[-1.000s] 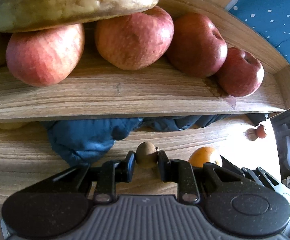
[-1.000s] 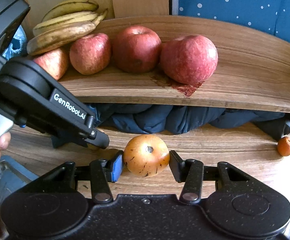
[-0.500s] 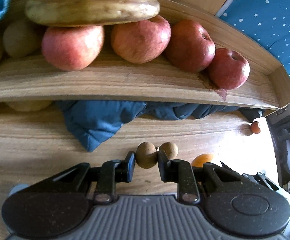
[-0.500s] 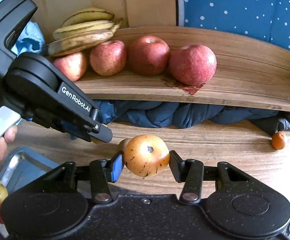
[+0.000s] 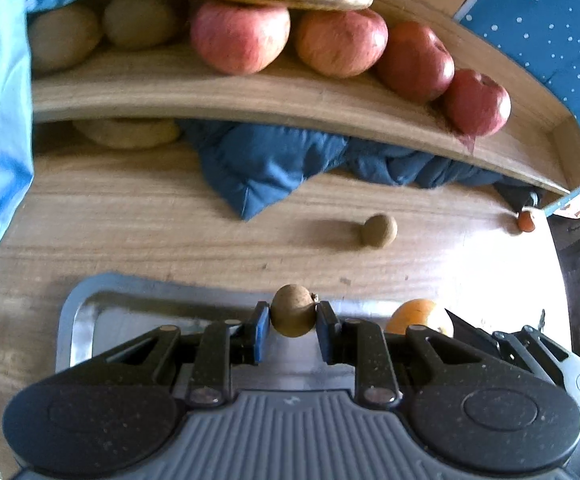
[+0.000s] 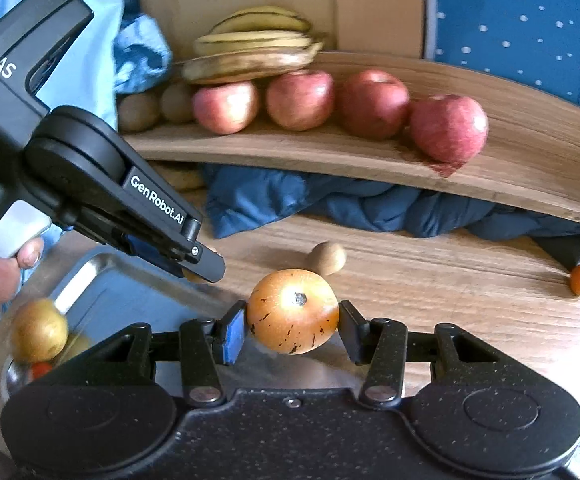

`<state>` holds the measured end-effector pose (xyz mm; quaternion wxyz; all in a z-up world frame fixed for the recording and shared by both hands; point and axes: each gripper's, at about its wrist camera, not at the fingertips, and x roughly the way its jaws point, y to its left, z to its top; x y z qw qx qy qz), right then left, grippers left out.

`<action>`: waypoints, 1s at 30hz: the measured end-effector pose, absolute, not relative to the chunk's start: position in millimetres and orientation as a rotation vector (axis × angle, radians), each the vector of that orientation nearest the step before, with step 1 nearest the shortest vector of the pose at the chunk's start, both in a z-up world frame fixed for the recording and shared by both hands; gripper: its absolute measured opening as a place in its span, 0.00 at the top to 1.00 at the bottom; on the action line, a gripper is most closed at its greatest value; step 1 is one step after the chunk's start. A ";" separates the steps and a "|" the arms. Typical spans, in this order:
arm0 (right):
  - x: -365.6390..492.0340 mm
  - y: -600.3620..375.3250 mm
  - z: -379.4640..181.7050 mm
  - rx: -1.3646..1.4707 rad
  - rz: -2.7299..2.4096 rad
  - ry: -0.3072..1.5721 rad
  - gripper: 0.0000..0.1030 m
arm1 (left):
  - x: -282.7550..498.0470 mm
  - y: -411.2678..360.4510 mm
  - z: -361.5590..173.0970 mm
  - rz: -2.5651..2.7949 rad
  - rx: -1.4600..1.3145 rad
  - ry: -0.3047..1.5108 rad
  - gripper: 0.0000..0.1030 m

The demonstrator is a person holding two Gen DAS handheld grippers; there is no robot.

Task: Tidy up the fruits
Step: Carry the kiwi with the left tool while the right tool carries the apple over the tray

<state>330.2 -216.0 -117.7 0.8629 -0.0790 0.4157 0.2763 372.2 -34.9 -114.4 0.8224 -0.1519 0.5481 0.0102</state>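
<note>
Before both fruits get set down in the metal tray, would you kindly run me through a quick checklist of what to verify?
1. Left gripper shut on the small brown fruit: ok, pinched between both pads.
2. Right gripper shut on the orange fruit: ok, held on both sides.
3. Metal tray under the left gripper: ok, its rim shows just beyond the fingers.
4. Free room in the tray: cannot tell; a yellowish fruit already lies at one end.
5. Grippers apart from each other: ok, a gap shows in the right wrist view.
6. Loose brown fruit on the wooden table: not ok, unsorted.
</note>
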 end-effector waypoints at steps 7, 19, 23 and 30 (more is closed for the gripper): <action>308.1 -206.6 -118.8 -0.210 0.653 0.881 0.51 | 353.3 -40.5 -120.0 0.020 -0.317 1.196 0.74; 279.4 -204.5 -116.8 -0.296 0.715 0.905 0.51 | 331.2 -48.0 -123.8 0.039 -0.310 1.224 0.74; 270.0 -202.6 -116.9 -0.329 0.732 0.911 0.51 | 326.2 -49.7 -123.8 0.048 -0.308 1.230 0.74; 260.6 -200.1 -117.4 -0.375 0.744 0.926 0.51 | 319.1 -51.7 -121.6 0.053 -0.302 1.237 0.74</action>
